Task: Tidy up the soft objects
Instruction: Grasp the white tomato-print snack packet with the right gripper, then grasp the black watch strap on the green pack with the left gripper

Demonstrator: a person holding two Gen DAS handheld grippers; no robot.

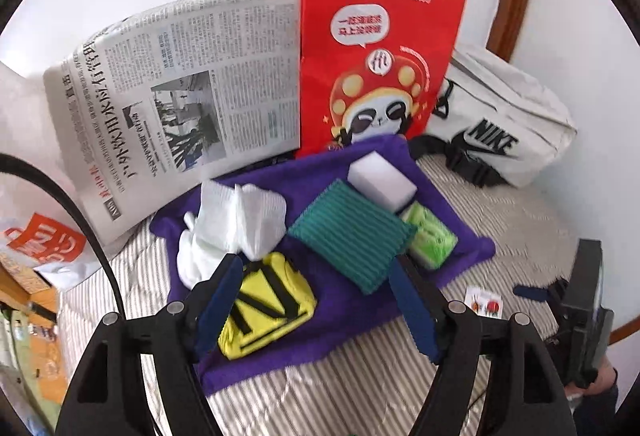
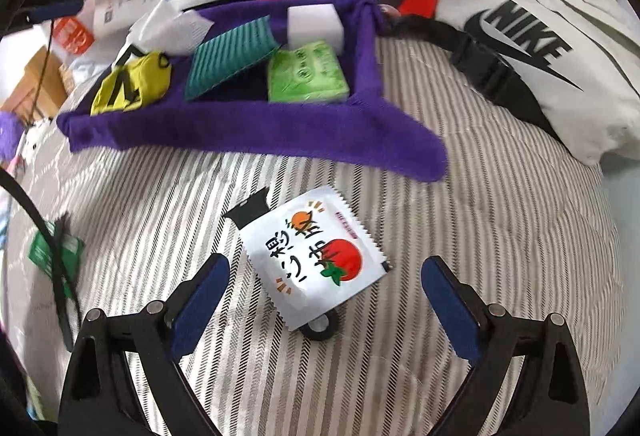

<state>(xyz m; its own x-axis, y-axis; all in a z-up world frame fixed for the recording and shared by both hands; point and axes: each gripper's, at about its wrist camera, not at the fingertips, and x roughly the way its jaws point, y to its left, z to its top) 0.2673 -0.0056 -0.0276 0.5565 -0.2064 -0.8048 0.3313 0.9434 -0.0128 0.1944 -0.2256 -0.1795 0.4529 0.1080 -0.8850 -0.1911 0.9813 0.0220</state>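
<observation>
The white packet (image 2: pixel 314 262) lies just ahead between my spread right gripper (image 2: pixel 324 300) fingers, long axis diagonal. My left gripper (image 1: pixel 316 300), also spread and empty, hangs over the purple cloth (image 1: pixel 360 316), farther off.

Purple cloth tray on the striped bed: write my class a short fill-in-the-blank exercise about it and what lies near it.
1. The white sponge block lies inside the ____ cloth tray.
2. The white bag against the wall bears the word ____.
3. The white sachet with a tomato picture lies on the bedcover, ____ the tray.
4. The right gripper hovers over the sachet with its jaws ____.

Missing words: purple; NIKE; outside; open
</observation>
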